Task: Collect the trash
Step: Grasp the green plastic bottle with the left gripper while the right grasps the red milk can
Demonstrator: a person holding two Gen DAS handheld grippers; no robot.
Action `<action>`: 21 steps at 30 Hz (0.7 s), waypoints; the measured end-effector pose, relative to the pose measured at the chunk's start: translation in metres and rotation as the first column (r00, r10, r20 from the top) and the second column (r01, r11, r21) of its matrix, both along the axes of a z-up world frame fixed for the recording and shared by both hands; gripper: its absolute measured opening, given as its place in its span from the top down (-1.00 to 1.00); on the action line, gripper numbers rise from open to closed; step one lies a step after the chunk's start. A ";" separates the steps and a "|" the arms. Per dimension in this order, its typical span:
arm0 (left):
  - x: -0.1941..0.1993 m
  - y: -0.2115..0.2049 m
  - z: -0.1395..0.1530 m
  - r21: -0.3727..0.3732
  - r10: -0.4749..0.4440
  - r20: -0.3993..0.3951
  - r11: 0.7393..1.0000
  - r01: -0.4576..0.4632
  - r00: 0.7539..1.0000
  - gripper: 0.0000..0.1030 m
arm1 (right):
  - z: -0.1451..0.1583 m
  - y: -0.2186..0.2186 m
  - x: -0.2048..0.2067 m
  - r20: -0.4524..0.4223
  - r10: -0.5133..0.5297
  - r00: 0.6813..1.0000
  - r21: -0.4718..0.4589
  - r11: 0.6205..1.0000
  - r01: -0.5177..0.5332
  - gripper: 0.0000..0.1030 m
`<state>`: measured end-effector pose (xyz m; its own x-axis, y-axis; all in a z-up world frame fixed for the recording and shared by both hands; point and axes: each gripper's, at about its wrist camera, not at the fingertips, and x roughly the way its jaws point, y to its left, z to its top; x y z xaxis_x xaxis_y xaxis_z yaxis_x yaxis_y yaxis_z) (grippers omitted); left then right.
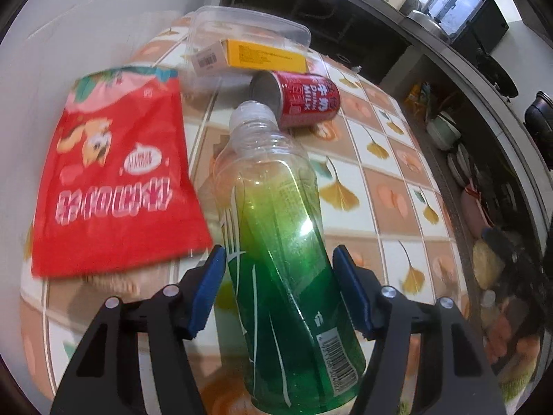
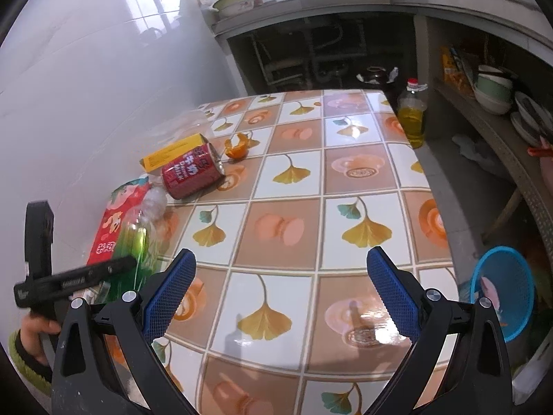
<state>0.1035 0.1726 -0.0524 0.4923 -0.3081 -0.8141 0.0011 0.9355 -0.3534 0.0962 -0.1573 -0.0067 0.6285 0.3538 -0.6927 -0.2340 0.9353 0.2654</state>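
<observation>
Left jaws (image 1: 278,290) straddle green bottle (image 1: 276,242), not pressing; right view alone shows orange peel (image 2: 236,147), right jaws (image 2: 281,276) open

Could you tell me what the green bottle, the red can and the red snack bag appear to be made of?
Green bottle: clear glossy plastic, see-through above its label. Red can: probably metal, its end silvery, its side printed red. Red snack bag: thin glossy film, likely plastic, lying flat and creased.
</observation>
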 end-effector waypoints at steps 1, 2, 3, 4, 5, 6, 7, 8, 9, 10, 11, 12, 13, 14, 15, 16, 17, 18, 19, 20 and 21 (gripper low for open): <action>-0.005 0.000 0.000 -0.002 -0.006 -0.003 1.000 0.006 1.000 -0.21 | 0.001 0.002 0.002 0.000 0.011 1.000 0.005 1.000 -0.011 -0.85; -0.009 -0.001 0.000 -0.004 -0.011 -0.006 1.000 0.011 1.000 -0.20 | 0.004 0.007 0.005 0.003 0.036 0.999 0.015 0.999 -0.036 -0.85; -0.012 -0.001 0.001 -0.006 -0.015 -0.007 1.000 0.015 1.000 -0.20 | 0.008 0.011 0.009 0.008 0.057 0.998 0.026 0.998 -0.057 -0.85; -0.015 -0.001 0.001 -0.009 -0.018 -0.009 1.000 0.018 1.000 -0.20 | 0.010 0.015 0.012 0.012 0.075 0.997 0.036 0.997 -0.075 -0.85; -0.019 0.000 0.001 -0.011 -0.021 -0.008 1.000 0.021 1.000 -0.20 | 0.013 0.022 0.019 0.015 0.099 0.995 0.045 0.994 -0.100 -0.85; -0.020 0.000 0.000 -0.012 -0.024 -0.007 1.000 0.023 1.000 -0.20 | 0.015 0.030 0.025 0.015 0.125 0.992 0.048 0.991 -0.126 -0.85; -0.023 0.000 0.000 -0.014 -0.028 -0.004 1.000 0.028 1.000 -0.20 | 0.016 0.036 0.031 0.014 0.144 0.990 0.048 0.988 -0.144 -0.85; -0.026 0.001 0.000 -0.017 -0.029 -0.002 0.999 0.029 1.000 -0.19 | 0.018 0.048 0.041 0.015 0.180 0.984 0.047 0.982 -0.181 -0.85; -0.027 0.002 0.000 -0.022 -0.028 -0.001 0.999 0.028 1.000 -0.19 | 0.018 0.056 0.047 0.015 0.200 0.980 0.046 0.979 -0.201 -0.85; -0.029 0.004 0.000 -0.028 -0.028 0.000 0.999 0.028 1.000 -0.18 | 0.018 0.068 0.057 0.009 0.225 0.974 0.038 0.973 -0.226 -0.85; -0.030 0.005 -0.001 -0.033 -0.028 0.001 0.999 0.028 1.000 -0.17 | 0.017 0.080 0.067 0.001 0.259 0.966 0.032 0.965 -0.259 -0.85; -0.031 0.008 -0.002 -0.041 -0.025 0.000 0.999 0.025 1.000 -0.17 | 0.016 0.088 0.074 -0.003 0.281 0.960 0.028 0.959 -0.281 -0.85; -0.032 0.010 -0.003 -0.050 -0.024 -0.003 0.998 0.024 1.000 -0.17 | 0.014 0.098 0.082 -0.005 0.302 0.953 0.016 0.953 -0.301 -0.85; -0.033 0.011 -0.003 -0.057 -0.022 -0.004 0.998 0.022 1.000 -0.17 | 0.011 0.111 0.093 -0.013 0.321 0.947 -0.007 0.947 -0.321 -0.85; -0.033 0.014 -0.005 -0.069 -0.018 -0.006 0.997 0.018 1.000 -0.17 | 0.009 0.118 0.099 -0.018 0.329 0.944 -0.019 0.944 -0.330 -0.85; -0.034 0.016 -0.006 -0.080 -0.015 -0.009 0.997 0.014 1.000 -0.17 | 0.006 0.125 0.108 -0.027 0.334 0.942 -0.028 0.942 -0.335 -0.85; -0.035 0.018 -0.007 -0.088 -0.011 -0.009 0.996 0.010 1.000 -0.17 | 0.003 0.132 0.117 -0.037 0.336 0.941 -0.031 0.941 -0.338 -0.85; -0.036 0.019 -0.007 -0.092 -0.009 -0.008 0.996 0.008 1.000 -0.17 | 0.001 0.136 0.123 -0.046 0.336 0.941 -0.028 0.941 -0.337 -0.85; -0.037 0.020 -0.008 -0.095 -0.009 -0.005 0.995 0.008 1.000 -0.17 | -0.001 0.138 0.128 -0.056 0.334 0.941 -0.018 0.942 -0.336 -0.85; -0.037 0.021 -0.008 -0.097 -0.010 -0.004 0.995 0.010 1.000 -0.17 | -0.004 0.140 0.137 -0.083 0.322 0.943 0.012 0.947 -0.322 -0.85; -0.037 0.022 -0.009 -0.104 -0.012 -0.003 0.995 0.011 1.000 -0.17 | -0.006 0.138 0.142 -0.108 0.305 0.946 0.037 0.952 -0.303 -0.85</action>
<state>0.0664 0.1943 -0.0618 0.4851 -0.3967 -0.7793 0.0098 0.8936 -0.4488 0.2381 -0.0197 -0.0132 0.4090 0.5300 -0.7428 -0.4743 0.8189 0.3232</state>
